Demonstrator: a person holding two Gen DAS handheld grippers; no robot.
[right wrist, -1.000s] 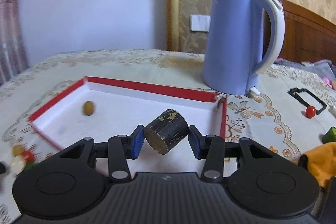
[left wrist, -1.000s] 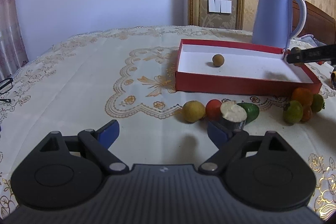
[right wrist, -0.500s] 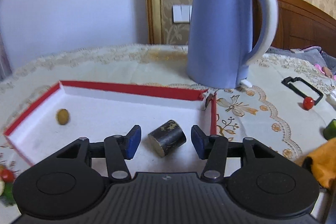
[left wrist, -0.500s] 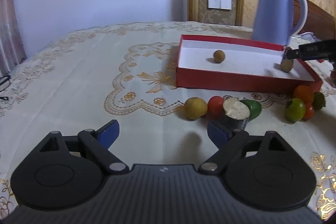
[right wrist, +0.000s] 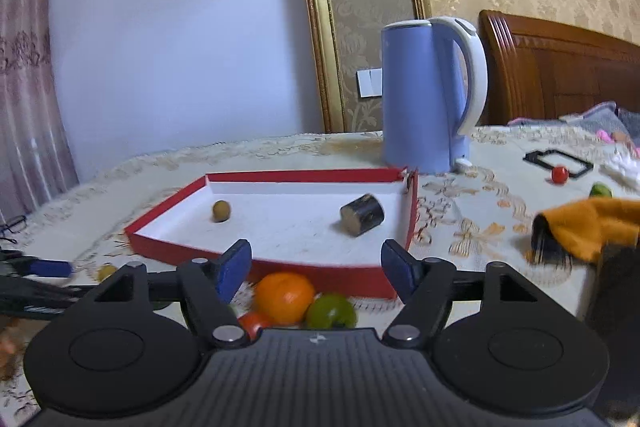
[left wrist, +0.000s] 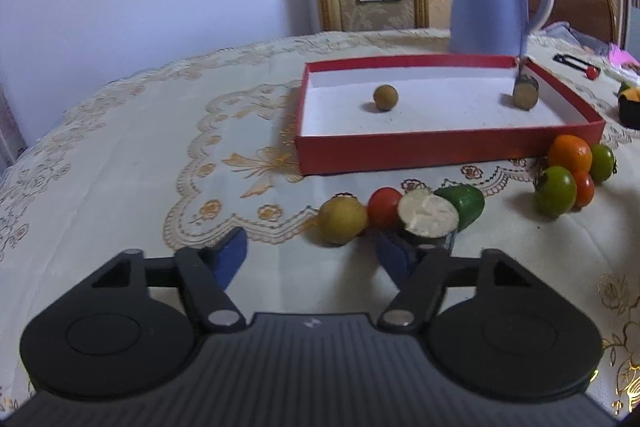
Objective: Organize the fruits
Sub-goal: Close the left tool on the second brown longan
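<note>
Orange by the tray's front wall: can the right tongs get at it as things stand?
Probably yes. The right tongs are open right above the orange, nothing over it; a green fruit touches its side.

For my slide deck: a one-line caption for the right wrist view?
Open right gripper above orange; dark cylinder and brown fruit lie in red box.
</note>
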